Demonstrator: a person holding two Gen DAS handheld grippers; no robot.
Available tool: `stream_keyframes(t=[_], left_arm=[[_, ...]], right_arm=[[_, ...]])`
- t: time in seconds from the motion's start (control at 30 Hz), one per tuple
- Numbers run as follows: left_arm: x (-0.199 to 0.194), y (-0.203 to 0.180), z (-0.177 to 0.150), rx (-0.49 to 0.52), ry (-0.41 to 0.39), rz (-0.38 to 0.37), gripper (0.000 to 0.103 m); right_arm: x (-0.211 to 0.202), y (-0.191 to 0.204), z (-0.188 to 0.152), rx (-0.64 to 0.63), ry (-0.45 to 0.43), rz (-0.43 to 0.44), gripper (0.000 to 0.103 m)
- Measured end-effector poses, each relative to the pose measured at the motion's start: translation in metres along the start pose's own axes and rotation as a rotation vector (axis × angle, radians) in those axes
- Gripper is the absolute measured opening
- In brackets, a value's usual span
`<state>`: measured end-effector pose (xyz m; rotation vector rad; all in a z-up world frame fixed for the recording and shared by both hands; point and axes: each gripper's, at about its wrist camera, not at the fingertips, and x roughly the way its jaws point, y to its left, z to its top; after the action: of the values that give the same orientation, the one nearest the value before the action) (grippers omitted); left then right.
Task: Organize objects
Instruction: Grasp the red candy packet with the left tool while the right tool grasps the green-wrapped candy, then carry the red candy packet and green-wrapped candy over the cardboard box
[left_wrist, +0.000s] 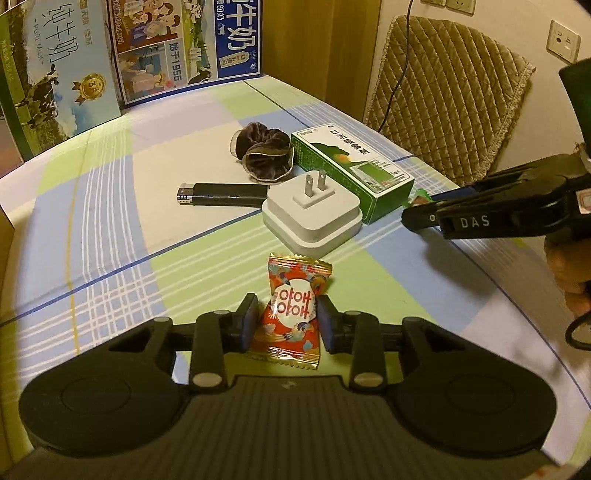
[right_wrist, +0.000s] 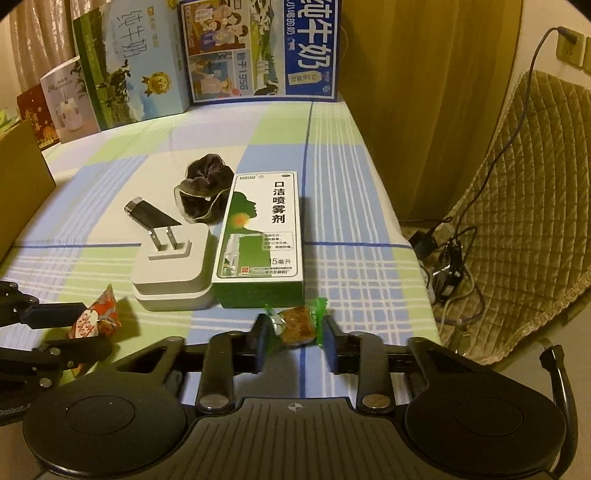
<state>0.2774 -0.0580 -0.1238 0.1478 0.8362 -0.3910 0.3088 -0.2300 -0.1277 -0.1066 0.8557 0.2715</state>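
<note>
Left tool (left_wrist: 286, 319) pinches the red candy packet (left_wrist: 290, 314) across its middle, upright, clear of the checked desk (left_wrist: 110, 229). Right tool (right_wrist: 294, 332) pinches a green-wrapped candy (right_wrist: 295, 325) by its body, twisted ends left free. Both sit just in front of the white charger (right_wrist: 173, 266) and spray box (right_wrist: 262, 236) — apparently sweets get grouped apart.

Charger (right_wrist: 171, 264) left of box (right_wrist: 260, 236); lighter (right_wrist: 147, 216), scrunchie (right_wrist: 203, 197) seemingly behind.
</note>
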Motion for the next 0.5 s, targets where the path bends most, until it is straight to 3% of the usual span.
stream_keyframes(t=[0.3,0.5], left_arm=[[0.002,0.002,0.002,0.015,0.004,-0.014,0.03],[0.0,0.0,0.003,0.029,0.005,-0.011,0.021]], right_arm=[[-0.006,0.007,-0.002,0.028,0.021,0.026,0.024],[-0.015,0.013,-0.005,0.045,0.019,0.041,0.024]])
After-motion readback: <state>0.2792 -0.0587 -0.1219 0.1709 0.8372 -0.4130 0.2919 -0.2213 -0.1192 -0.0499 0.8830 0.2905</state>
